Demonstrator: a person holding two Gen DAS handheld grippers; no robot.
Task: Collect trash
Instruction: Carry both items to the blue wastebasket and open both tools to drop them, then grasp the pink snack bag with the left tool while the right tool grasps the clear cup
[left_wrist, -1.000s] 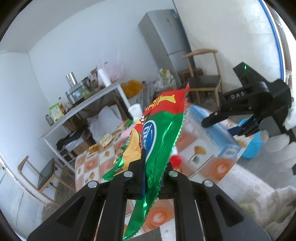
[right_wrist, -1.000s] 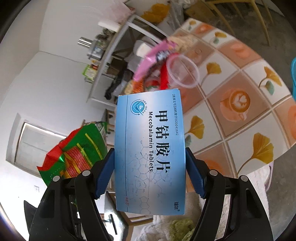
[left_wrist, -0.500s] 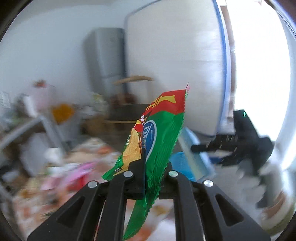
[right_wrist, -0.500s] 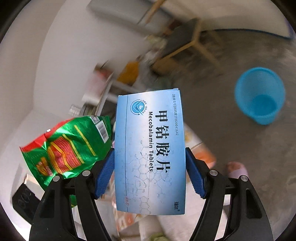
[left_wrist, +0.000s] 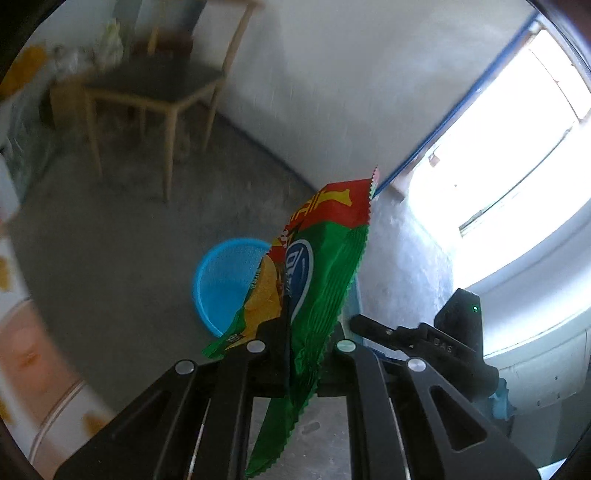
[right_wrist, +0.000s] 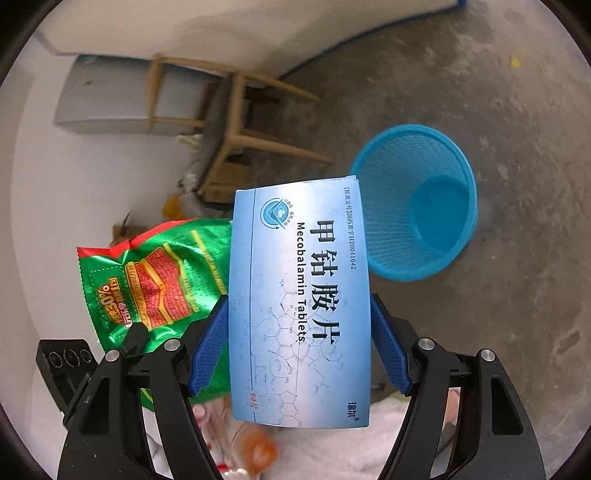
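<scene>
My left gripper (left_wrist: 299, 339) is shut on a green and red chip bag (left_wrist: 317, 266), held upright in the air. The bag also shows in the right wrist view (right_wrist: 155, 280), to the left. My right gripper (right_wrist: 299, 343) is shut on a light blue medicine box (right_wrist: 299, 295) between its blue pads (right_wrist: 208, 339). A blue mesh trash basket (right_wrist: 417, 206) stands open on the concrete floor, ahead and to the right of the box. In the left wrist view the basket (left_wrist: 225, 280) sits partly behind the bag. The right gripper (left_wrist: 424, 343) shows there at lower right.
A wooden chair (left_wrist: 155, 85) stands on the grey floor by the wall, also in the right wrist view (right_wrist: 236, 122). A grey fridge (right_wrist: 107, 96) is behind it. The patterned table edge (left_wrist: 22, 339) is at the left. A bright window (left_wrist: 517, 147) is at the right.
Both grippers have swung away from the cluttered table toward the floor. The blue basket is now larger and closer in both views. Both items stay gripped.
</scene>
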